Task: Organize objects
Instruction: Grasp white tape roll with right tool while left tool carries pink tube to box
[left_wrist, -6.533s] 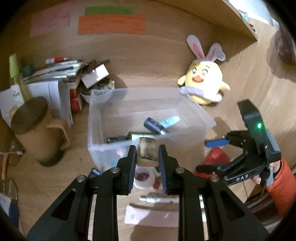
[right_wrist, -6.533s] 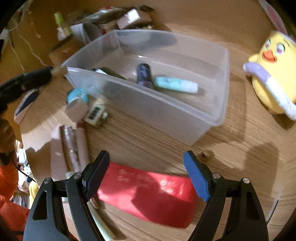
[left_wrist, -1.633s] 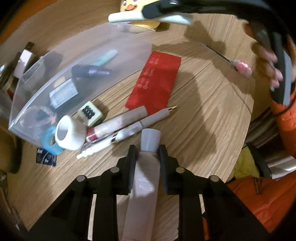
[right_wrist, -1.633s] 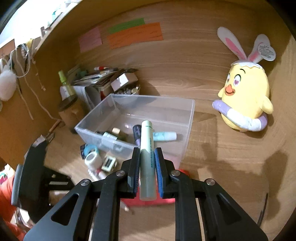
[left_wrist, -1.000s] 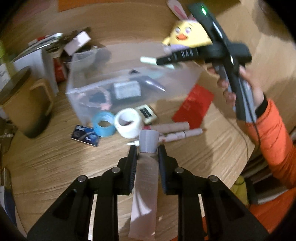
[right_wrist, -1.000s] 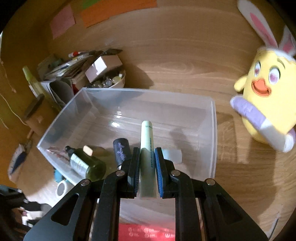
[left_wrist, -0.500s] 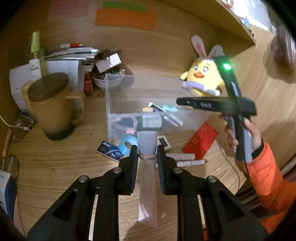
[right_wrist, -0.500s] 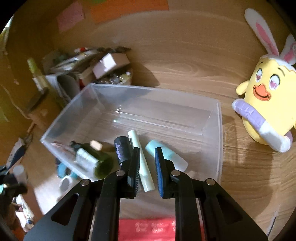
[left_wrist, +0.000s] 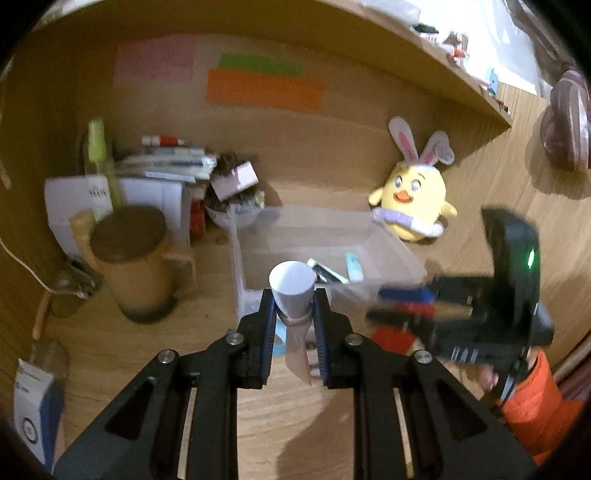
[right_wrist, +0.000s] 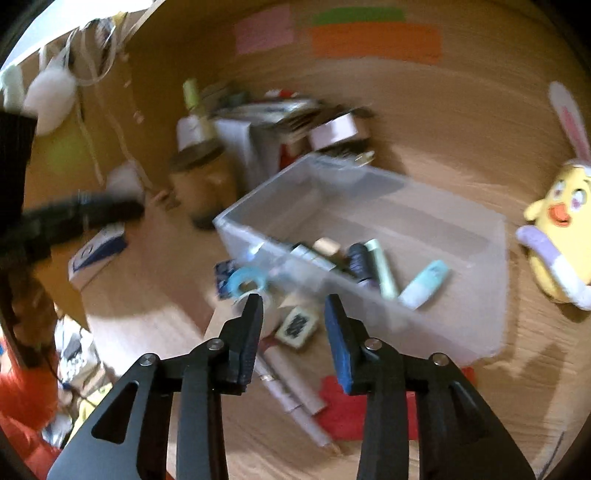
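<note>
My left gripper (left_wrist: 294, 308) is shut on a beige squeeze tube (left_wrist: 295, 321) with a grey cap, held above the table in front of the clear plastic bin (left_wrist: 391, 254). The bin (right_wrist: 476, 332) holds a dark bottle, a pale green tube (right_wrist: 382, 267) and a light blue tube (right_wrist: 424, 284). My right gripper (right_wrist: 293, 314) is open and empty, above a small stamp block (right_wrist: 295, 326), pens (right_wrist: 295, 391), tape rolls (right_wrist: 245, 280) and a red packet (right_wrist: 343, 413) in front of the bin. The right gripper also shows in the left wrist view (left_wrist: 406, 306).
A yellow chick plush (left_wrist: 410, 206) sits right of the bin. A brown lidded mug (left_wrist: 129, 258) stands to its left, with boxes, papers and a bowl of bits (left_wrist: 236, 210) behind. A blue-white box (left_wrist: 33, 398) lies at the left edge.
My right gripper has opened wider and pulled back from over the bin, leaving the pale green tube inside. My left gripper has lifted the beige tube toward the bin.
</note>
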